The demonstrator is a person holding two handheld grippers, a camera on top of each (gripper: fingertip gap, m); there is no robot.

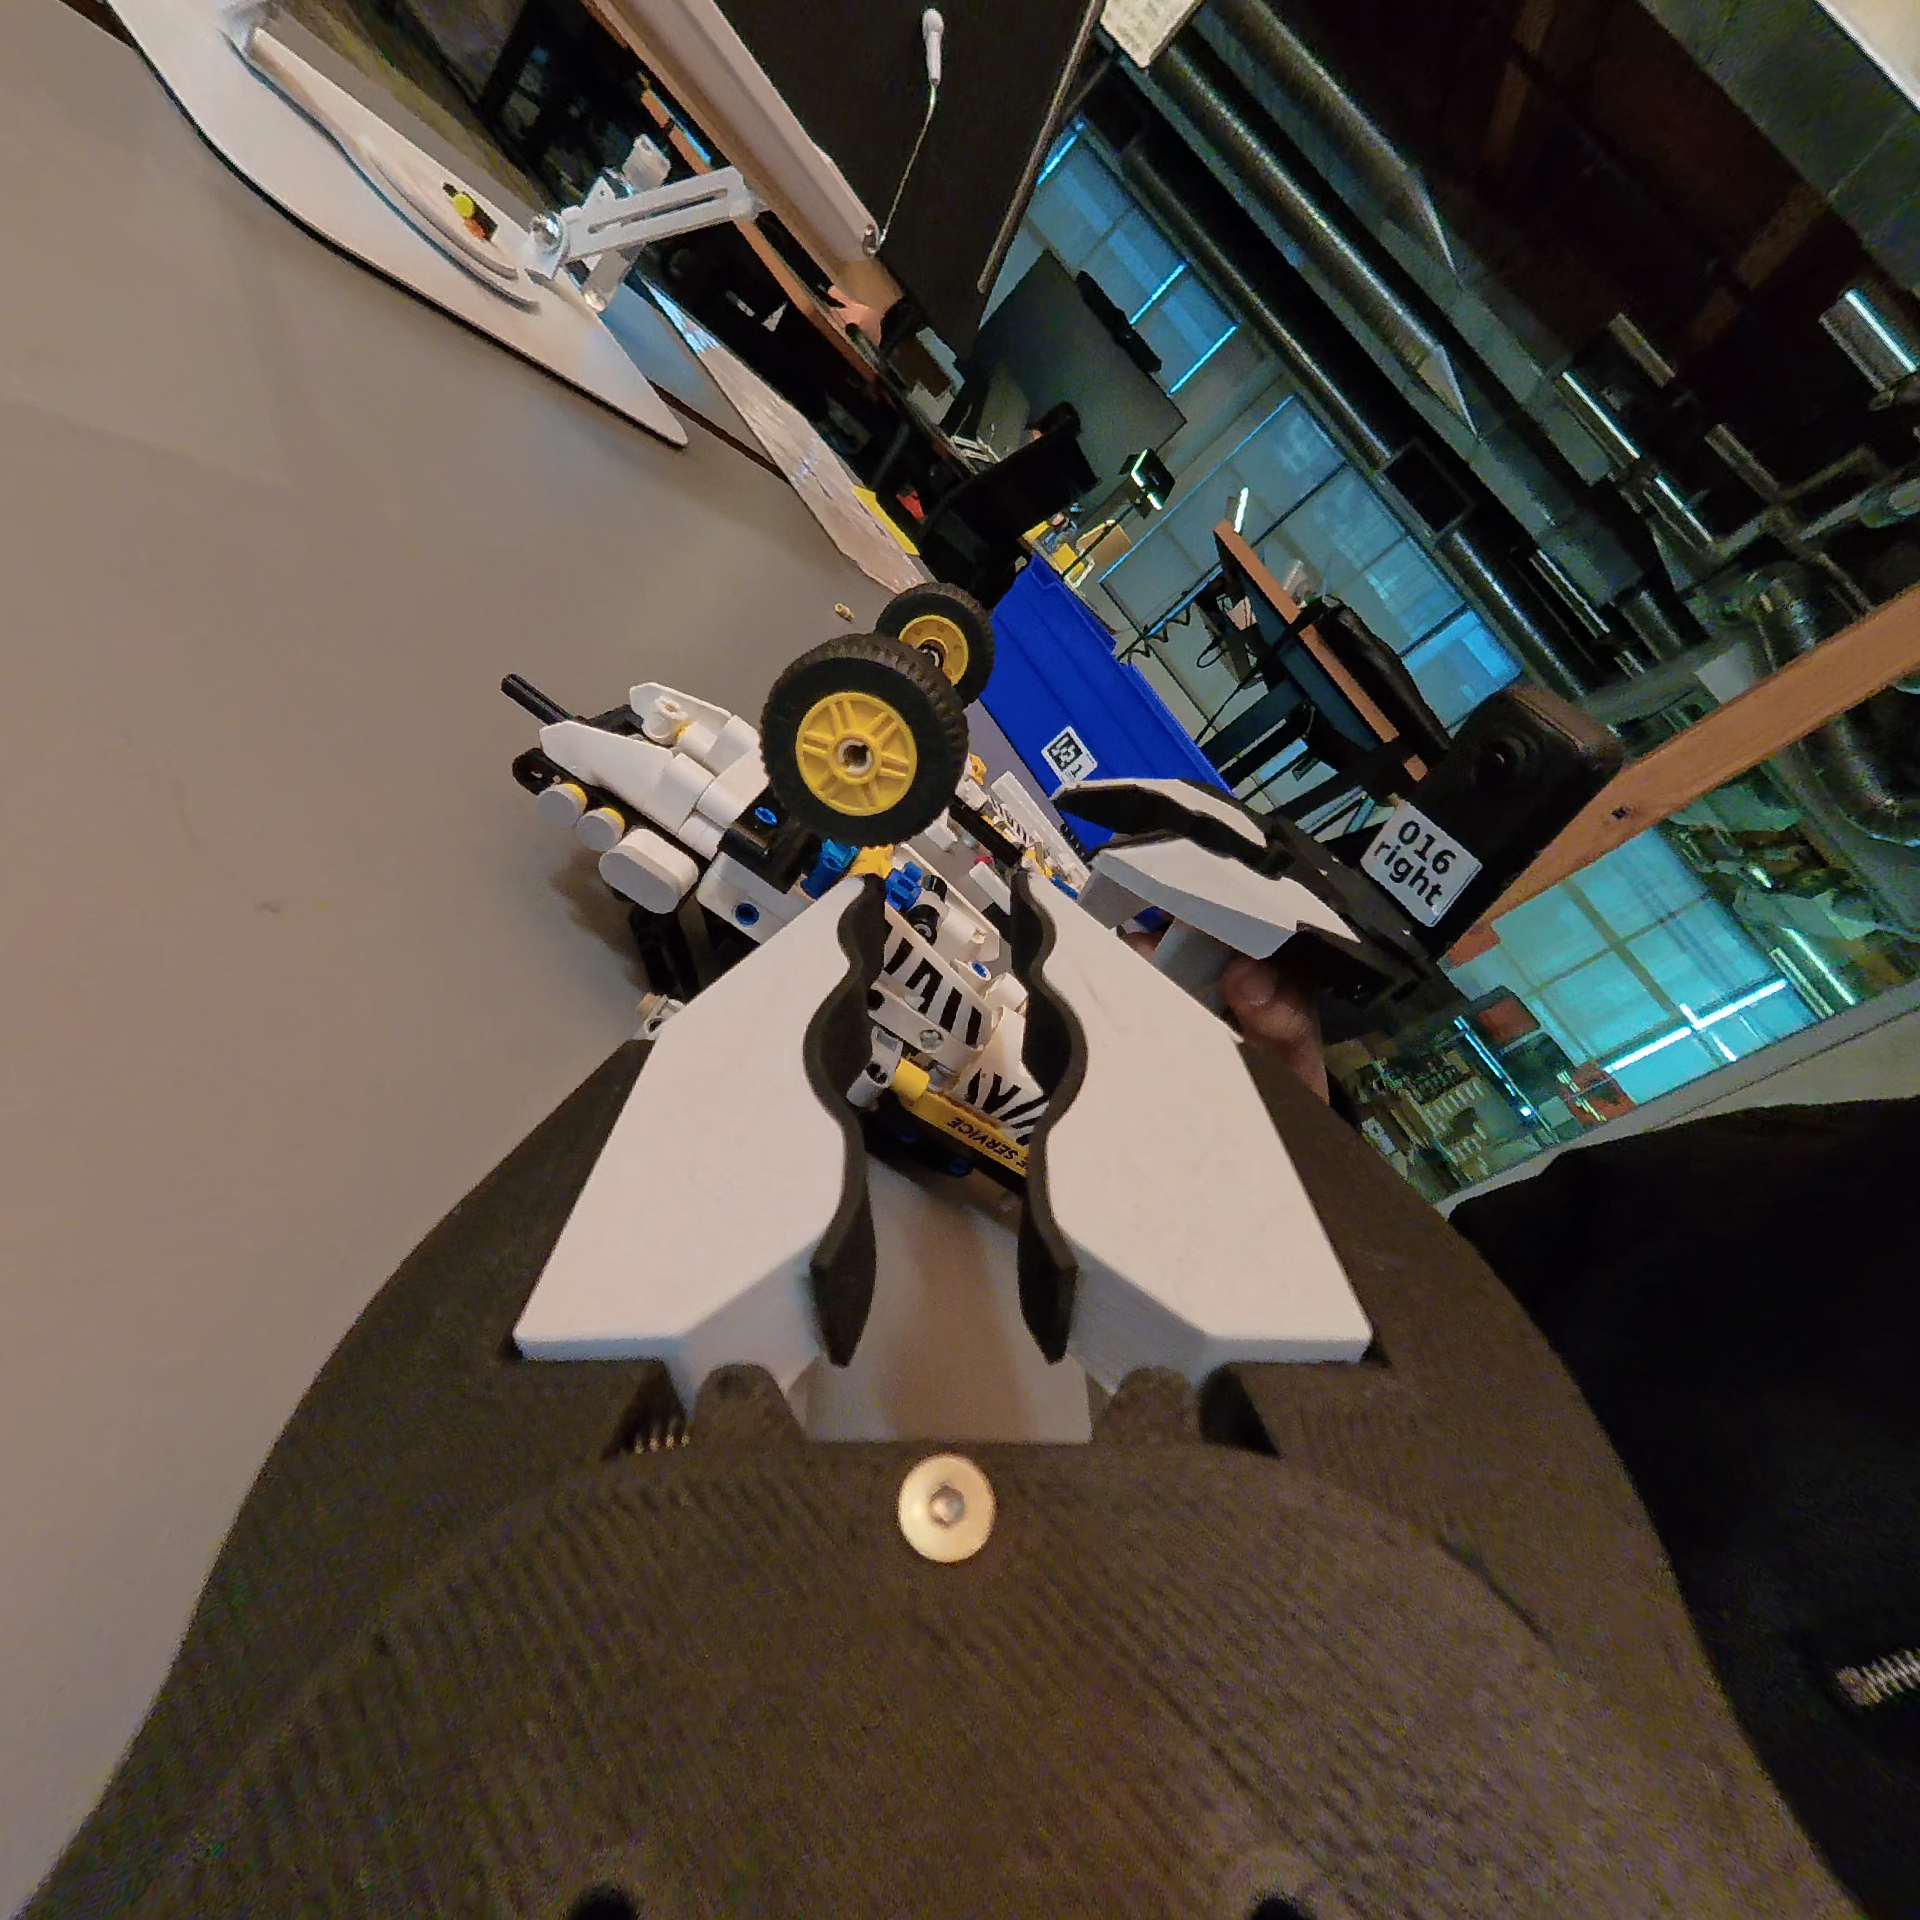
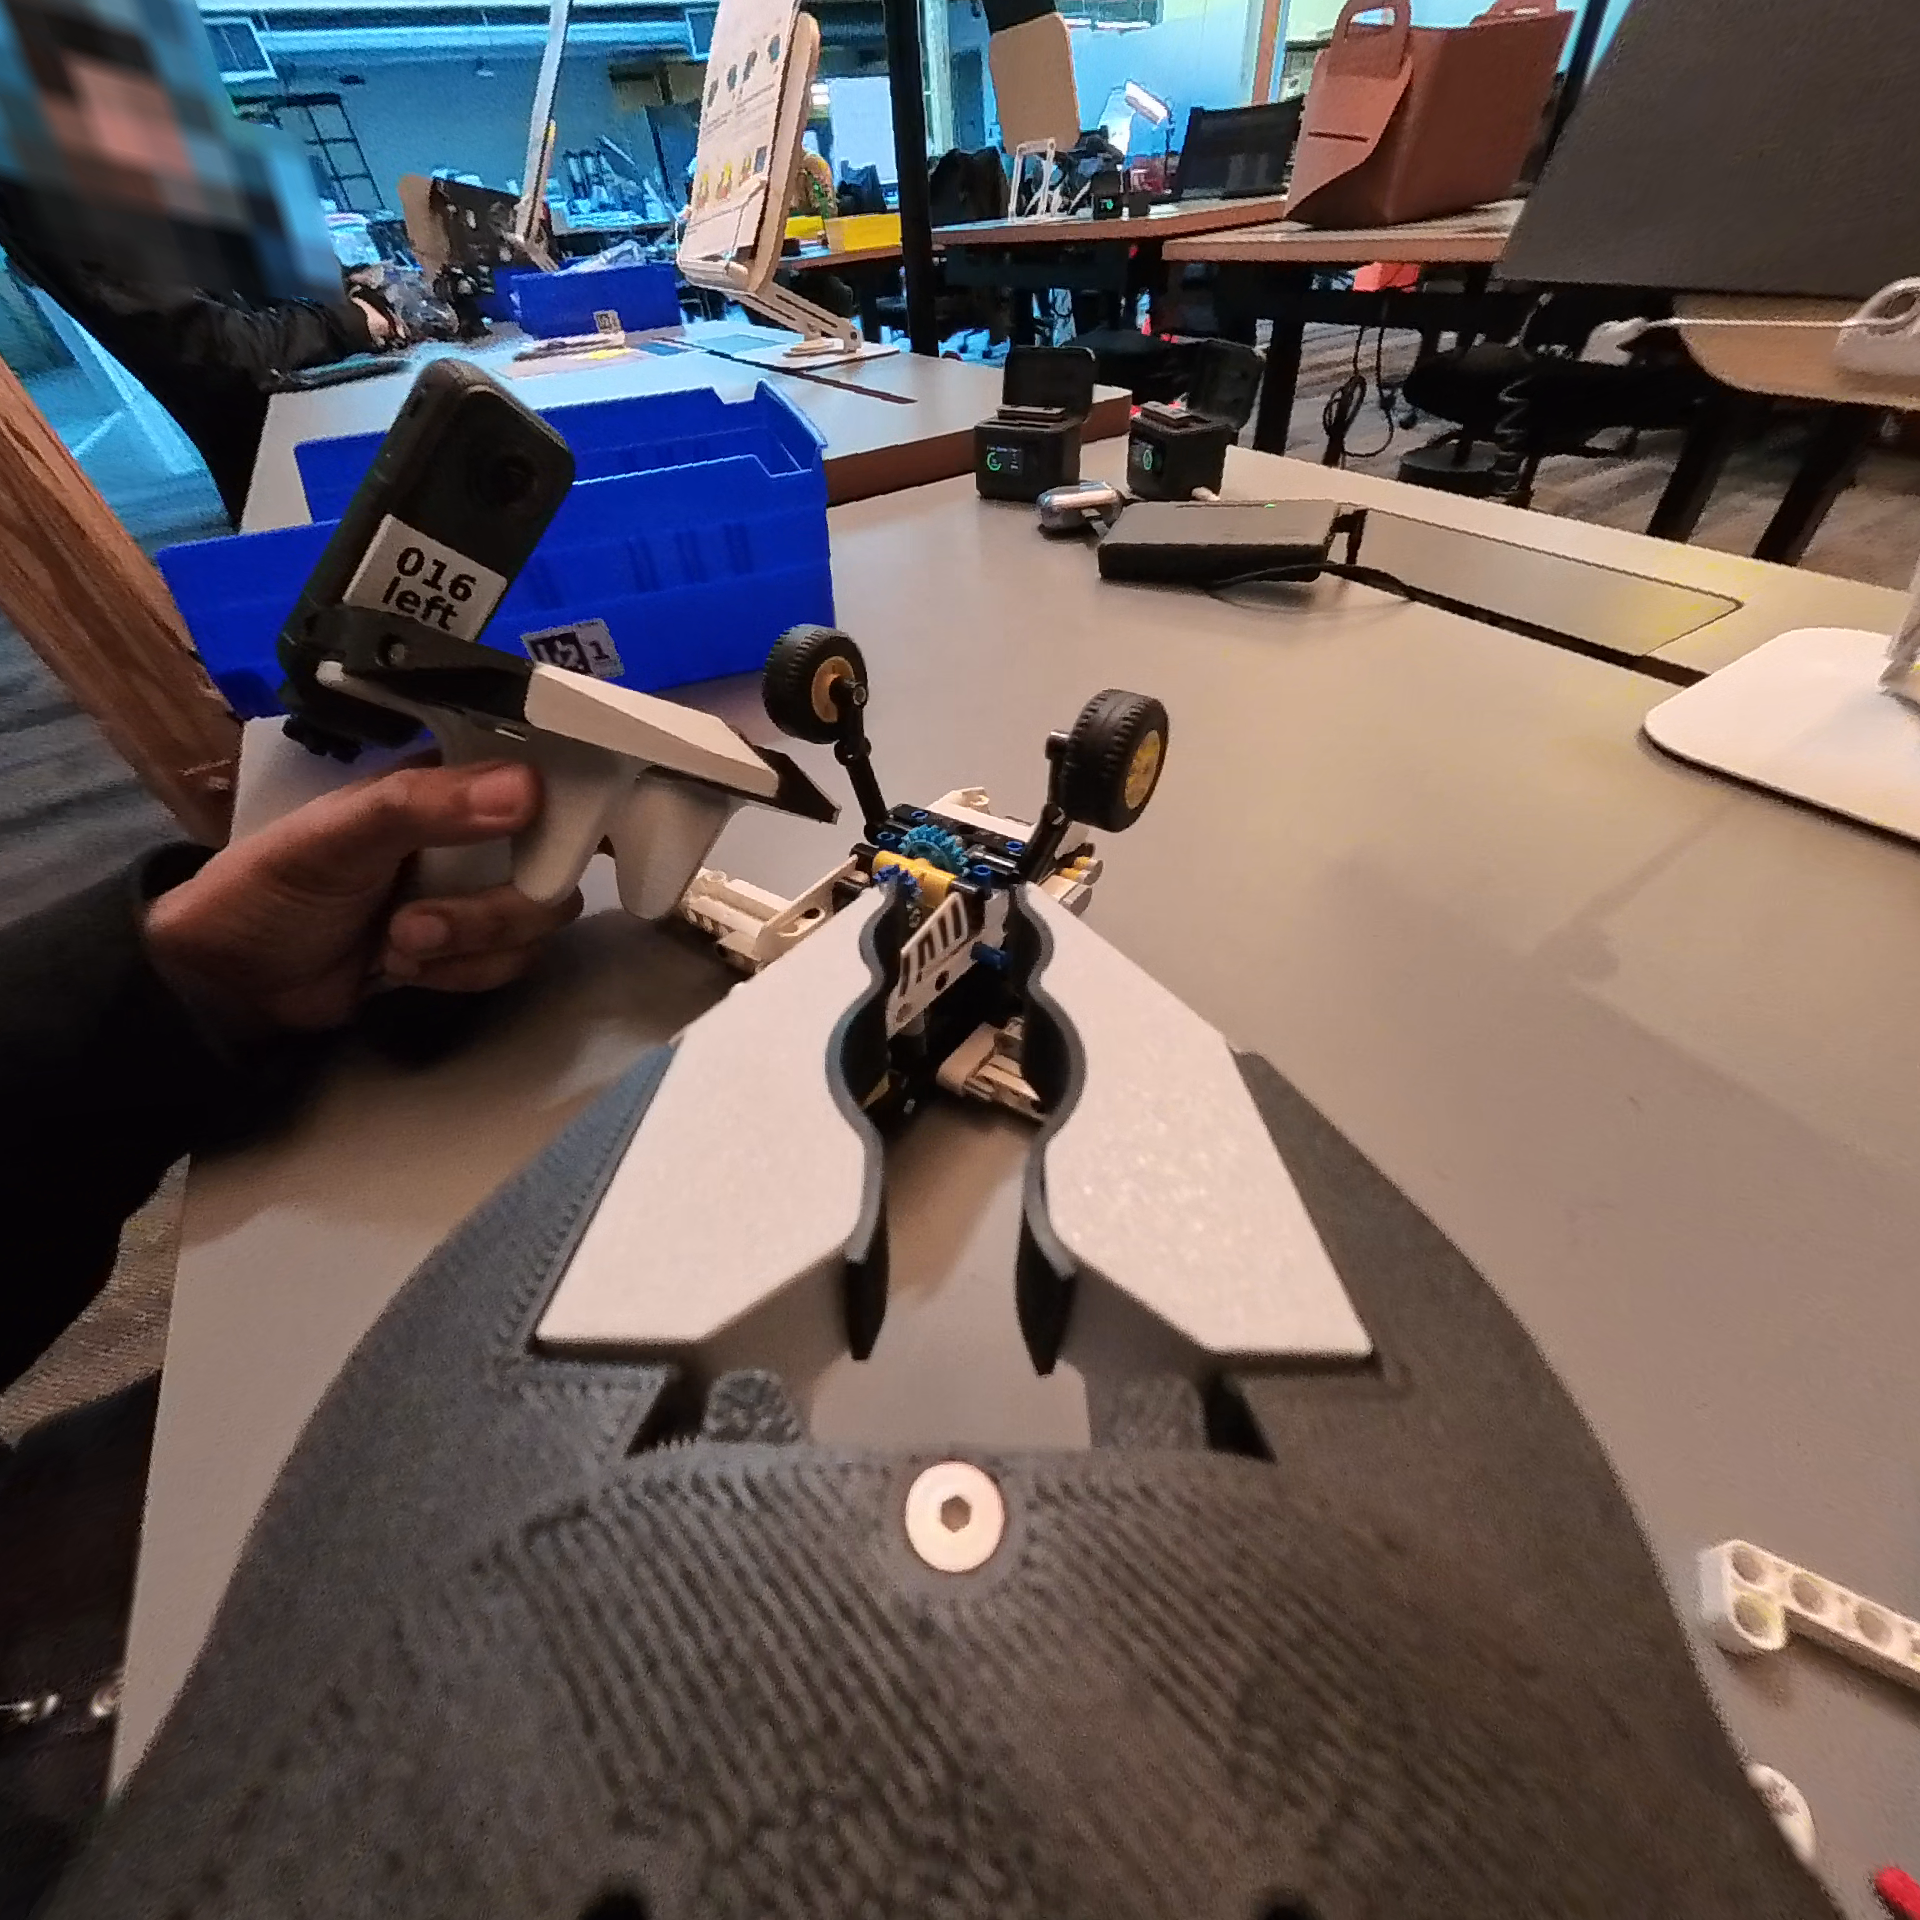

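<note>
Where hand-held grippers (image 1: 940,914) (image 2: 951,914) point, upturned toy car (image 1: 665,790)

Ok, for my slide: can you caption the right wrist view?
Upturned toy brick car on a grey table, framed by the right gripper, left gripper beside it.

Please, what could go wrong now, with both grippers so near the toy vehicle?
The toy vehicle lies with its wheels up on thin black arms; the left gripper, close beside one, might knock it loose. The right gripper points at the same model, so the two could collide.
</note>
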